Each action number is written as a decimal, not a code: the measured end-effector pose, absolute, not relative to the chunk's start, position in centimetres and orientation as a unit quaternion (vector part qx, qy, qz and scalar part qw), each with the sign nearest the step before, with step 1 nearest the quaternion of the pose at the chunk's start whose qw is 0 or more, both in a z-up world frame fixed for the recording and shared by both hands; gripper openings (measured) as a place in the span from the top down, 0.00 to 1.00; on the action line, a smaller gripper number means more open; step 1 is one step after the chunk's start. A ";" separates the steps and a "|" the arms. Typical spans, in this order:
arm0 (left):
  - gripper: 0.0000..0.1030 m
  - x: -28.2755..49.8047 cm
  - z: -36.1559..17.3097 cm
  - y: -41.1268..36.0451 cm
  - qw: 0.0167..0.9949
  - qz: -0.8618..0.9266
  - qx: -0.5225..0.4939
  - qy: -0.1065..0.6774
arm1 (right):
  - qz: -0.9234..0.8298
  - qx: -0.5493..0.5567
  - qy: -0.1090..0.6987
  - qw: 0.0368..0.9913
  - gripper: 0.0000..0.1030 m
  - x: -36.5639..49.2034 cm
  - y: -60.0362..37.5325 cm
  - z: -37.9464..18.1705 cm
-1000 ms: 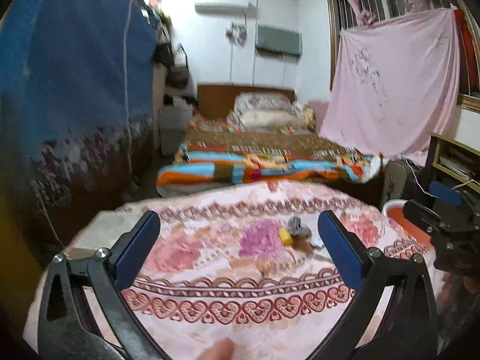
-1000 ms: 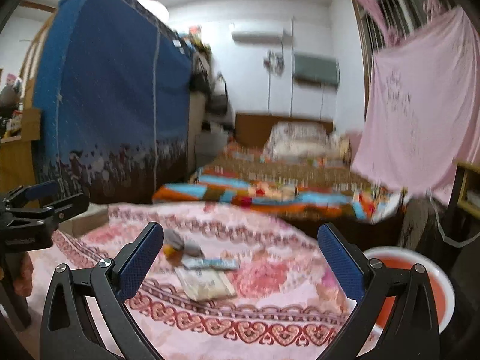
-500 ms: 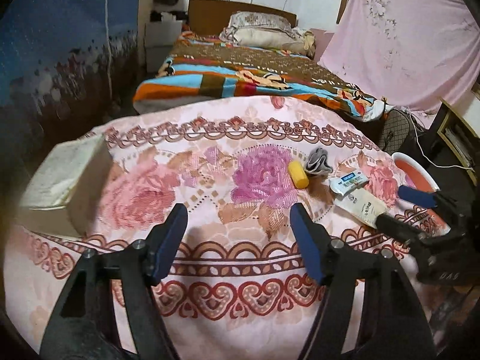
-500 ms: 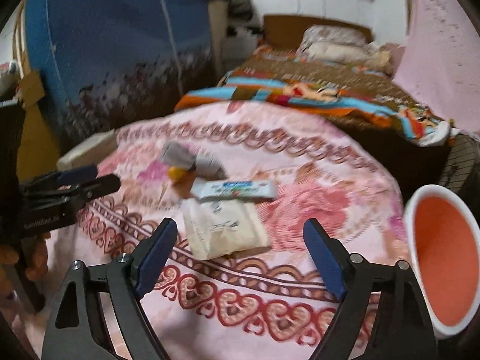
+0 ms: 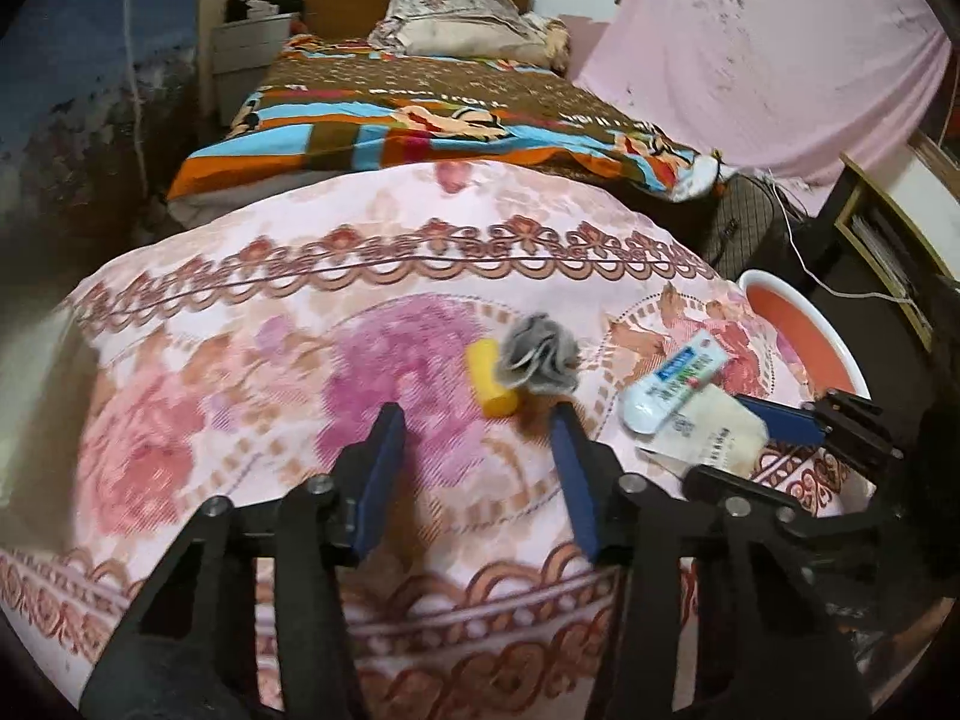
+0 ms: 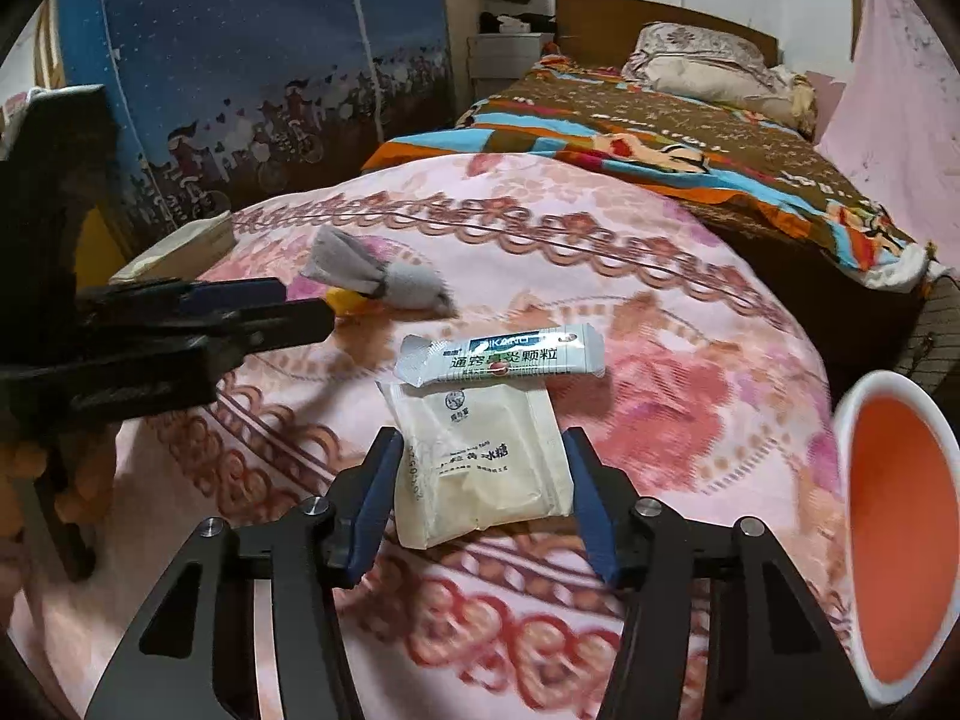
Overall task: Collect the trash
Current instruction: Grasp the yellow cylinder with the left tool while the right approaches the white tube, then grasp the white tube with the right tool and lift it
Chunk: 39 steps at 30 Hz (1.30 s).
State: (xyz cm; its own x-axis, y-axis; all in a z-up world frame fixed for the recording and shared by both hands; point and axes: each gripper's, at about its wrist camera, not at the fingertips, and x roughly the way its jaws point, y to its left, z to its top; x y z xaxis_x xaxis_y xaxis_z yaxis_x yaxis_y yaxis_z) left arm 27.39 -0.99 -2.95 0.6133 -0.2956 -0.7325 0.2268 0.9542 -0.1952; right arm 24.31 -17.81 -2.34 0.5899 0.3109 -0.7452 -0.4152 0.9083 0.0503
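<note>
Evidently nothing is collected yet: the cream packet (image 6: 480,462), sachet (image 6: 504,354), grey wad (image 6: 372,273) and yellow piece (image 5: 492,378) all lie on the floral surface (image 6: 660,276), and the orange bin (image 6: 894,534) beside it looks empty. Right gripper (image 6: 477,486) closing astride the cream packet; left gripper (image 5: 477,450), narrowing, holds nothing.

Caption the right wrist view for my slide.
Right gripper closing around a cream packet on the floral tablecloth.
</note>
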 end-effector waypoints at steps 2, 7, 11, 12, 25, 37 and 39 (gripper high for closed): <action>0.79 28.2 -3.1 -1.6 0.894 -0.147 -0.039 0.421 | 0.197 -0.046 0.398 0.895 0.49 24.0 -19.1 -2.2; 0.99 29.3 -3.3 -2.3 0.892 -0.136 -0.037 0.429 | 0.198 0.008 0.391 0.899 0.49 23.9 -21.2 -2.1; 1.00 28.3 -3.0 -2.7 0.894 -0.142 -0.025 0.424 | 0.200 0.014 0.392 0.898 0.49 24.1 -21.0 -2.2; 1.00 27.8 -3.0 -2.7 0.895 -0.145 -0.025 0.421 | 0.200 0.011 0.393 0.897 0.49 24.1 -20.9 -2.2; 1.00 21.6 -3.0 -1.4 0.886 -0.163 -0.058 0.430 | 0.195 -0.026 0.395 0.897 0.49 21.4 -19.9 -2.7; 1.00 19.2 -3.4 -0.3 0.887 -0.156 -0.101 0.424 | 0.226 -0.005 0.404 0.886 0.48 19.5 -19.8 -1.7; 1.00 19.1 -3.5 -0.2 0.887 -0.152 -0.105 0.423 | 0.220 -0.012 0.405 0.887 0.48 19.7 -19.4 -1.8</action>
State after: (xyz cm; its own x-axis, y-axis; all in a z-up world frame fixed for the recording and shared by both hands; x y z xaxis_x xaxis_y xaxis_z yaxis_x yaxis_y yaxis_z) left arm 19.08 -0.16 -3.45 0.5952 -0.3588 -0.7190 0.1818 0.9317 -0.3144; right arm 19.71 -19.44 -1.83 0.5746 0.3810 -0.7243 -0.4012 0.9025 0.1565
